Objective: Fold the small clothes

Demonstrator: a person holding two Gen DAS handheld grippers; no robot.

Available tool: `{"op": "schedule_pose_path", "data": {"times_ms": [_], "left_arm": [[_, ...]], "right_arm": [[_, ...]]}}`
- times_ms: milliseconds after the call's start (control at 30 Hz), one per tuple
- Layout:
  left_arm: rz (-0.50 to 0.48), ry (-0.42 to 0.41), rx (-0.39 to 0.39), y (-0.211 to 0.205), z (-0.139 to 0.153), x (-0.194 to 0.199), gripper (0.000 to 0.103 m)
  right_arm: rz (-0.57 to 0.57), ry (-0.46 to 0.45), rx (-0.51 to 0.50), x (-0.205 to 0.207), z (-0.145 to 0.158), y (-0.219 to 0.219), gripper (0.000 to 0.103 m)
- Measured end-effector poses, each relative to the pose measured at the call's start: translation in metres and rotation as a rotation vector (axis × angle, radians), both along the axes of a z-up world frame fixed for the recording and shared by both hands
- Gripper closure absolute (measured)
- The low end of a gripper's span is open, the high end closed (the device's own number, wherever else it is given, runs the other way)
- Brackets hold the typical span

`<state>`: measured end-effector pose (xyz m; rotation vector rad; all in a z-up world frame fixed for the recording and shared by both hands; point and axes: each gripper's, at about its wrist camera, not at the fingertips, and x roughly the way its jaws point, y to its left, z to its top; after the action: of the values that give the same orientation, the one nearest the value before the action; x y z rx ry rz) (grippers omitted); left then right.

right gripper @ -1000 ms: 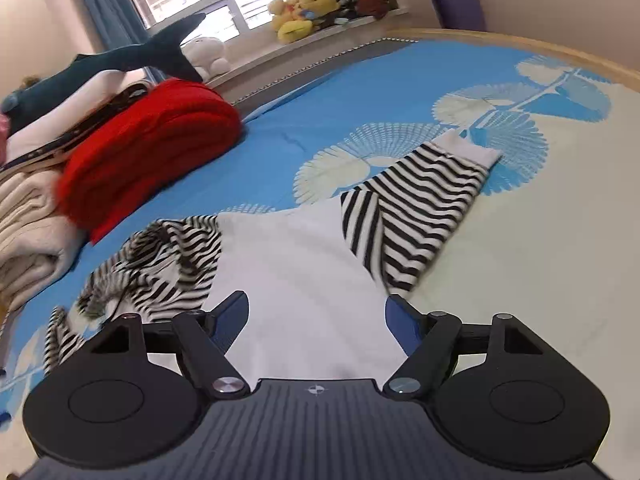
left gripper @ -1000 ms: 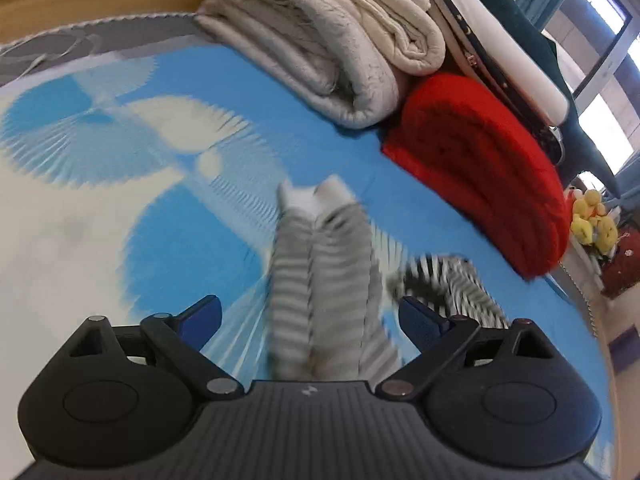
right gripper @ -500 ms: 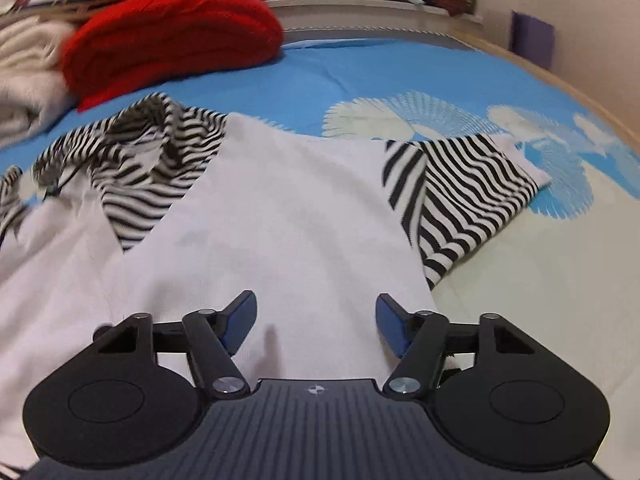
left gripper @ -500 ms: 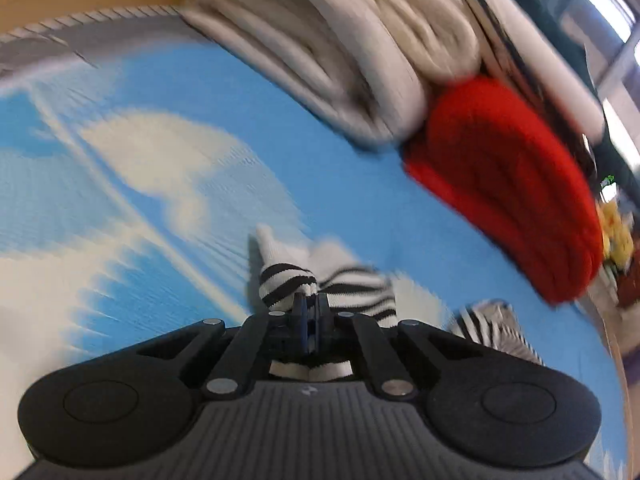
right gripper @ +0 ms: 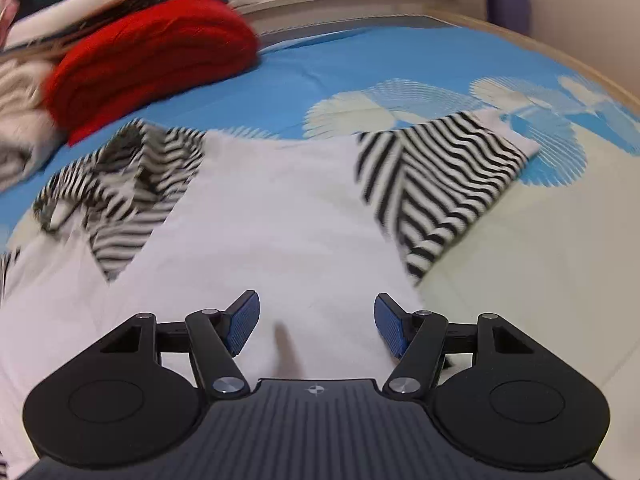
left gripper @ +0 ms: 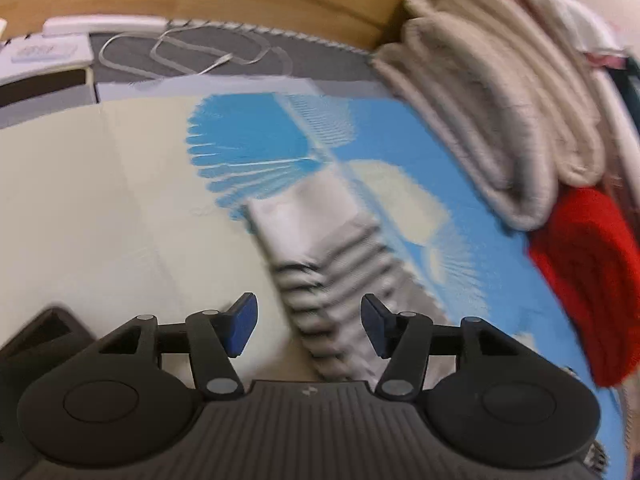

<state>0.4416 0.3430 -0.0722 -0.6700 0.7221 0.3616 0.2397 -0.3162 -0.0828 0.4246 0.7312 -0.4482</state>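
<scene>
While left tongs (left gripper: 308, 328) just let go, jaws parting, striped sleeve (left gripper: 340, 280) loose between pads: may unfold; right tongs (right gripper: 316, 328) released above white shirt (right gripper: 272, 208), late pinch bunches cloth

The small white top with black-and-white striped sleeves (right gripper: 280, 216) is soft, matt knit cloth on a smooth printed blue-and-cream bedsheet (right gripper: 400, 68). Far left, the red folded blanket (right gripper: 152, 48) looks fuzzy, the beige folded blanket (left gripper: 500, 120) coarse. Both grippers are matt black plastic with ribbed blue pads (right gripper: 242, 326).
</scene>
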Motion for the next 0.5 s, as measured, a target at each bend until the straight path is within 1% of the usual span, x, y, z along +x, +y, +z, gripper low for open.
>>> {"op": "schedule_pose_path", "data": {"times_ms": [33, 67, 100, 167, 200, 233, 267, 300, 333, 400, 467, 500], "left_arm": [[-0.029, -0.014, -0.009, -0.012, 0.013, -0.010, 0.036], [-0.059, -0.029, -0.025, -0.026, 0.025, -0.021, 0.028], [-0.090, -0.047, -0.051, -0.044, 0.039, -0.039, 0.016], [-0.144, -0.080, -0.084, -0.079, 0.061, -0.069, 0.007], [-0.188, -0.079, -0.095, -0.098, 0.069, -0.085, 0.002], [-0.222, -0.076, -0.117, -0.118, 0.075, -0.104, 0.000], [-0.237, -0.090, -0.138, -0.135, 0.078, -0.125, 0.001], [-0.247, -0.091, -0.150, -0.150, 0.077, -0.142, 0.001], [-0.274, -0.093, -0.157, -0.168, 0.073, -0.157, 0.001], [-0.313, -0.103, -0.149, -0.198, 0.054, -0.174, 0.001], [-0.343, -0.084, -0.145, -0.220, 0.029, -0.171, 0.001], [-0.360, -0.062, -0.142, -0.227, 0.016, -0.163, 0.001]], "right_arm": [[-0.035, -0.016, 0.035, -0.003, 0.002, -0.010, 0.037], [-0.072, -0.033, 0.069, -0.007, 0.004, -0.019, 0.037], [-0.106, -0.052, 0.101, -0.011, 0.006, -0.028, 0.037], [-0.199, -0.106, 0.169, -0.022, 0.013, -0.054, 0.037], [-0.239, -0.135, 0.192, -0.027, 0.017, -0.067, 0.037], [-0.285, -0.173, 0.220, -0.033, 0.023, -0.086, 0.037], [-0.329, -0.210, 0.236, -0.038, 0.028, -0.108, 0.037], [-0.365, -0.235, 0.235, -0.040, 0.031, -0.128, 0.035], [-0.404, -0.249, 0.224, -0.040, 0.033, -0.152, 0.031], [-0.454, -0.220, 0.208, -0.034, 0.026, -0.200, 0.030], [-0.511, -0.167, 0.239, -0.025, 0.004, -0.240, 0.029], [-0.527, -0.145, 0.283, -0.019, -0.009, -0.255, 0.028]]}}
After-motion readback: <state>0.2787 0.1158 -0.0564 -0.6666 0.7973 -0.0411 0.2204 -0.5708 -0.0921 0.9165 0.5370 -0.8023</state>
